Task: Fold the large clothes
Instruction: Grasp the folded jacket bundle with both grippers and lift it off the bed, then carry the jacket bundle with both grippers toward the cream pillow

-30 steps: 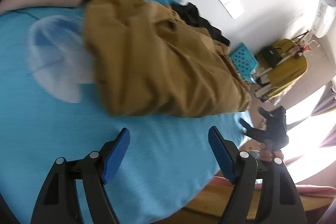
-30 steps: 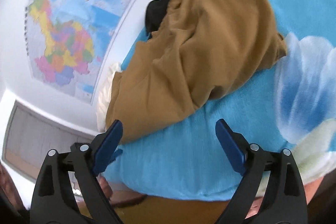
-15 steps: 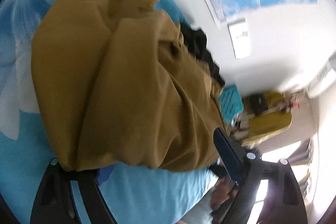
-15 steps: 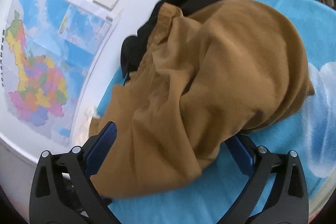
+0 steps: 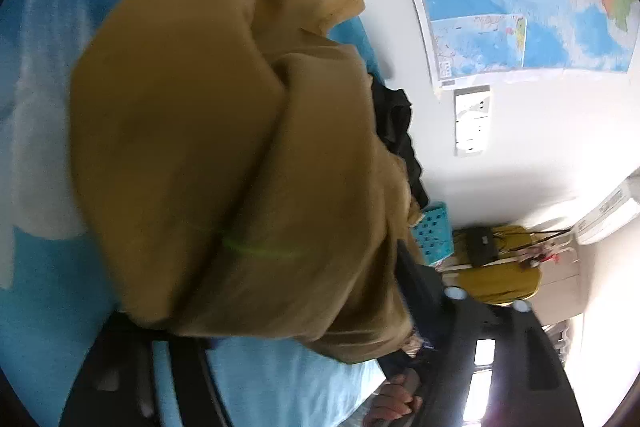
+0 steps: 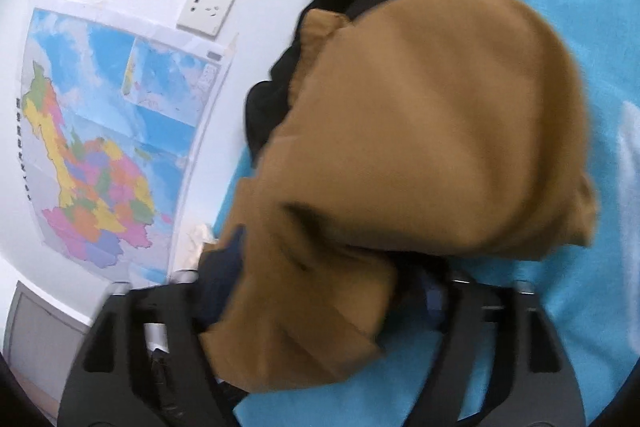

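Blue bedsheet under a rumpled tan garment.
Soft, floppy cloth; I'd pinch its near hem. Left gripper and right gripper straddle folds, spread, grasping nothing.

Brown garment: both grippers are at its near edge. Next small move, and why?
Probably close both grippers on the edge. The brown garment drapes over the left gripper and the right gripper, fabric lying between the spread fingers on the blue bedsheet. Motion blur hides any real pinch.

Matt tan cloth garment on blue fabric bedsheet.
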`<move>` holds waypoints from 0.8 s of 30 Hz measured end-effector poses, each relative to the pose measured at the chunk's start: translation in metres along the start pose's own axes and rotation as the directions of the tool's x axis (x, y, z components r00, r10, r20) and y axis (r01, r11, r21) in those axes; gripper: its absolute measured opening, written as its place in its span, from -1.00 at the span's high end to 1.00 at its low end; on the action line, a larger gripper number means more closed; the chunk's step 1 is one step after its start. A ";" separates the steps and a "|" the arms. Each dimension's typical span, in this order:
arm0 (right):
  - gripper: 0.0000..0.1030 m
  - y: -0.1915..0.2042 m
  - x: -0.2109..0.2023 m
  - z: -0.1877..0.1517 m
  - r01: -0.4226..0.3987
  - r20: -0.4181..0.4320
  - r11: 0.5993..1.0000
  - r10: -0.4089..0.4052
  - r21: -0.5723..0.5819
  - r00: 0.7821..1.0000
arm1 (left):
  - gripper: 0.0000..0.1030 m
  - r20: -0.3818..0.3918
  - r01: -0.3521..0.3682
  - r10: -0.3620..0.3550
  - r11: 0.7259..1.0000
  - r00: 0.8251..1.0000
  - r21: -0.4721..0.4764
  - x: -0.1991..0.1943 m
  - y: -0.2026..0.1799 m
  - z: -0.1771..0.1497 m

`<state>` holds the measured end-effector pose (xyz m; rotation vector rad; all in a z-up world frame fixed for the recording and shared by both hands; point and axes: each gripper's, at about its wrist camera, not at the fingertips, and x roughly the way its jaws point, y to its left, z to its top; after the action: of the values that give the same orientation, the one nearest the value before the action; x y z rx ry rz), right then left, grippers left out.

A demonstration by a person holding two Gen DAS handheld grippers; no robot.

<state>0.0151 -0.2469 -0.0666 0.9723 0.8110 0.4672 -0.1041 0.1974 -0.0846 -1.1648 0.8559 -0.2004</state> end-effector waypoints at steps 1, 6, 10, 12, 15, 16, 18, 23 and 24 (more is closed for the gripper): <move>-0.80 0.007 0.005 0.001 0.013 -0.009 1.000 -0.013 -0.011 1.000 | -0.56 -0.004 0.000 0.000 1.000 1.000 -0.005 0.003 -0.003 0.002; 0.49 0.000 0.015 0.010 -0.007 -0.059 1.000 0.007 -0.005 0.998 | -0.04 -0.042 -0.061 0.062 0.998 0.997 0.030 0.013 -0.011 0.011; 0.67 0.021 -0.002 0.014 -0.072 -0.083 0.994 0.065 -0.086 0.994 | 0.22 -0.060 -0.041 0.046 0.996 0.997 0.081 0.006 -0.028 0.017; 0.69 0.044 -0.017 0.021 -0.138 -0.082 0.982 0.128 -0.132 0.988 | 0.24 -0.068 -0.007 0.015 0.993 0.998 0.116 -0.003 -0.045 0.021; 0.71 0.085 -0.036 0.030 -0.185 -0.065 0.954 0.175 -0.236 0.982 | 0.25 -0.059 0.030 -0.018 0.975 0.998 0.222 -0.024 -0.089 0.030; 0.71 0.103 -0.042 0.034 -0.210 -0.057 0.940 0.202 -0.270 0.978 | 0.25 -0.055 0.044 -0.032 0.968 0.998 0.249 -0.030 -0.101 0.034; 0.71 0.141 -0.051 0.042 -0.254 -0.045 0.904 0.254 -0.343 0.966 | 0.25 -0.046 0.078 -0.067 0.948 0.997 0.307 -0.048 -0.128 0.046; 0.71 0.221 -0.043 0.051 -0.337 -0.051 0.823 0.354 -0.457 0.934 | 0.25 0.028 0.105 -0.128 0.901 0.991 0.420 -0.099 -0.178 0.087; 0.71 0.237 -0.035 0.052 -0.361 -0.057 0.808 0.380 -0.466 0.923 | 0.25 0.053 0.099 -0.136 0.891 0.989 0.444 -0.111 -0.187 0.099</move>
<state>0.0338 -0.1794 0.1684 0.6757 0.4305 0.9369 -0.0596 0.2524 0.1432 -0.7907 0.6230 -0.4215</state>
